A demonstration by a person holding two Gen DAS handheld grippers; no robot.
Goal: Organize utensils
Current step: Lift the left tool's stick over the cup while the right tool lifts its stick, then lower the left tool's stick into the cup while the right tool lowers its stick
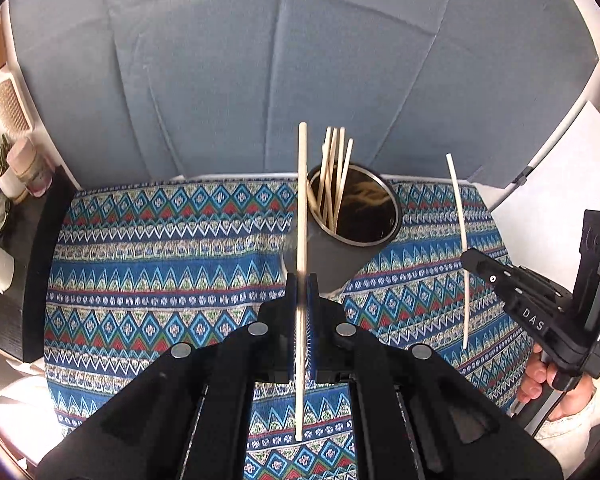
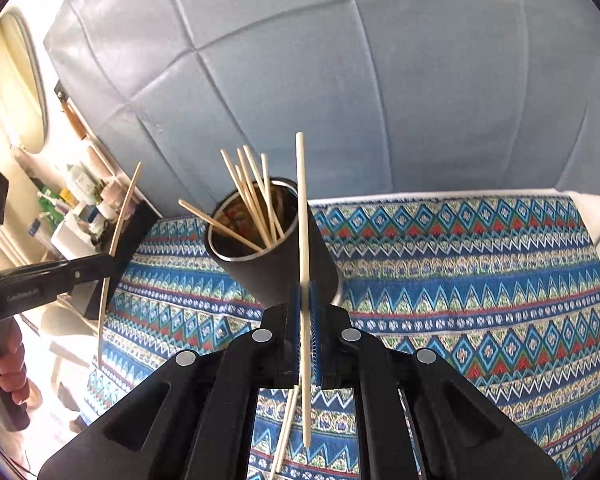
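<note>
Left gripper: clamped on a single pale wooden chopstick, blue pads pressed flat against it on both sides

Left chopstick: runs straight through the jaws along the line of the fingers; the far end sticks out well past the fingertips and crosses in front of the left rim of the cup, the near end hangs back below the gripper body over the cloth

Right gripper: closed on its own chopstick, gripped roughly mid-length between the blue pads

Right chopstick: far end reaches up past the cup's right rim in the right wrist view; near end trails down under the gripper. A second thin stick shows beneath the jaws there, angled slightly left; whether it is held or lying on the cloth cannot be told

Cup: dark cylinder with a shiny metal rim, standing on the patterned cloth, just ahead of both sets of fingertips and lower than them

Chopsticks in cup: a handful already inside, leaning against the left side of the rim and fanning out above it

Grippers relative to each other: side by side; from the left wrist view the right gripper appears at the right edge with its stick standing near upright, a hand on its handle

Backdrop: grey-blue quilted cushion behind the cloth
</note>
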